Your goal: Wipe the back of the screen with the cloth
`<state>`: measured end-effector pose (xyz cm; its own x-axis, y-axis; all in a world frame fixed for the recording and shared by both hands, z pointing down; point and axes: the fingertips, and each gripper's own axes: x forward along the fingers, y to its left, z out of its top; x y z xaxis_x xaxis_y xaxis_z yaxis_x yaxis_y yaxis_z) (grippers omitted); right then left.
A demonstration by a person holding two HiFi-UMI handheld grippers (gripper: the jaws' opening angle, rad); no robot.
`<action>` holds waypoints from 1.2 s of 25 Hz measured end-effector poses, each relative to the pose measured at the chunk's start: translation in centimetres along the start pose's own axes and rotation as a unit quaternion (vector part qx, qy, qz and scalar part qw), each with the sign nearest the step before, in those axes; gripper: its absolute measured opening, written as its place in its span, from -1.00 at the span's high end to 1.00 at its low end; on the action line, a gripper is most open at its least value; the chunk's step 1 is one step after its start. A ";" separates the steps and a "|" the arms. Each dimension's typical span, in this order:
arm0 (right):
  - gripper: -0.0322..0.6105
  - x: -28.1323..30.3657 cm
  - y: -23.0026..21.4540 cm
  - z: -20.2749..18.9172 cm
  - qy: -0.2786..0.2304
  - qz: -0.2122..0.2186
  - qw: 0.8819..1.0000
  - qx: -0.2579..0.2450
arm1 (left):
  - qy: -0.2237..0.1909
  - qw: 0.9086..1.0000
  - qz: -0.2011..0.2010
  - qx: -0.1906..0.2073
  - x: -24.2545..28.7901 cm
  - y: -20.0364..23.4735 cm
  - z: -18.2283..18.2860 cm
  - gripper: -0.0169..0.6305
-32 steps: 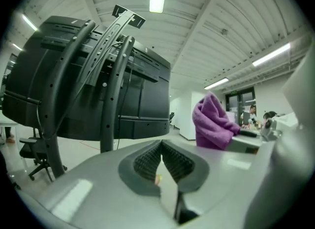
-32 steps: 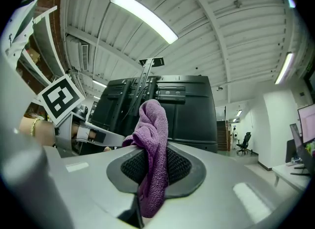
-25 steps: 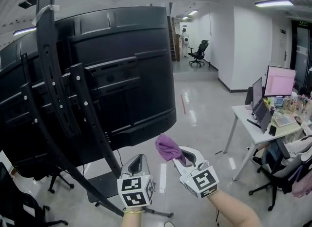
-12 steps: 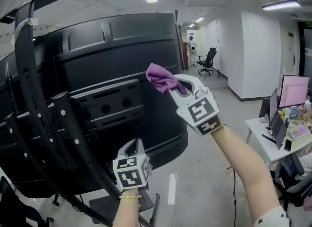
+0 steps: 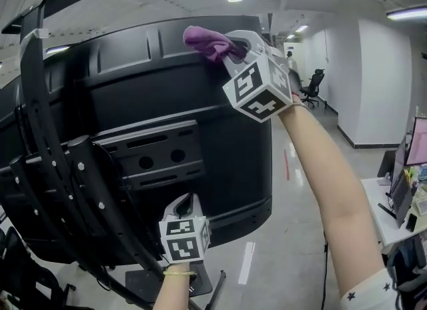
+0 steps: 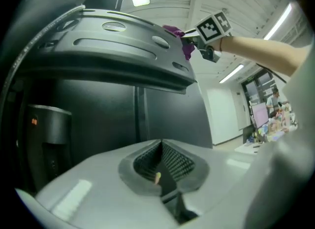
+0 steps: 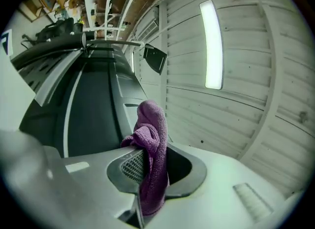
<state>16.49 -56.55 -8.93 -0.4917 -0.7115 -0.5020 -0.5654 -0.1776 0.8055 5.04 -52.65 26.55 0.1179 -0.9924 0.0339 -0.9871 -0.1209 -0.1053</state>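
Observation:
The black back of a large screen (image 5: 167,102) fills the left and middle of the head view. My right gripper (image 5: 233,47) is raised near its top edge, shut on a purple cloth (image 5: 205,41) that touches or nearly touches the upper back panel. In the right gripper view the cloth (image 7: 150,149) bunches up between the jaws, with the screen's back (image 7: 93,110) just beyond it. My left gripper (image 5: 185,207) hangs low below the screen, shut and empty. From the left gripper view, the cloth (image 6: 181,38) and right gripper (image 6: 189,37) show up high against the screen's top.
A black metal stand with mounting rails (image 5: 47,142) runs down the screen's back at left. Its base (image 5: 160,279) sits on the glossy floor. A desk with monitors (image 5: 403,189) is at far right, an office chair (image 5: 312,85) down the corridor.
My right gripper has risen with the cloth from below the screen's bottom edge up to its top edge. The left gripper has stayed low.

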 end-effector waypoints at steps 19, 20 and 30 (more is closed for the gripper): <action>0.72 -8.8 16.4 -5.7 -0.007 0.072 0.989 -0.127 | 0.018 0.999 0.024 -0.024 0.5 -0.9 -3.0 0.92; 0.72 -9.8 17.5 -6.1 -0.004 0.077 0.989 -0.123 | 0.020 0.999 0.024 -0.023 0.4 -1.0 -3.4 0.92; 0.72 -19.4 30.9 -11.7 0.050 0.175 0.982 -0.057 | 0.030 0.999 0.030 -0.033 -1.4 -1.6 -6.9 0.92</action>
<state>16.34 -56.19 29.39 -0.5720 -0.8046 -0.1594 -0.2921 0.0182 0.9562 5.73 -50.94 33.56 0.0541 -0.9945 0.0892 -0.9973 -0.0582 -0.0442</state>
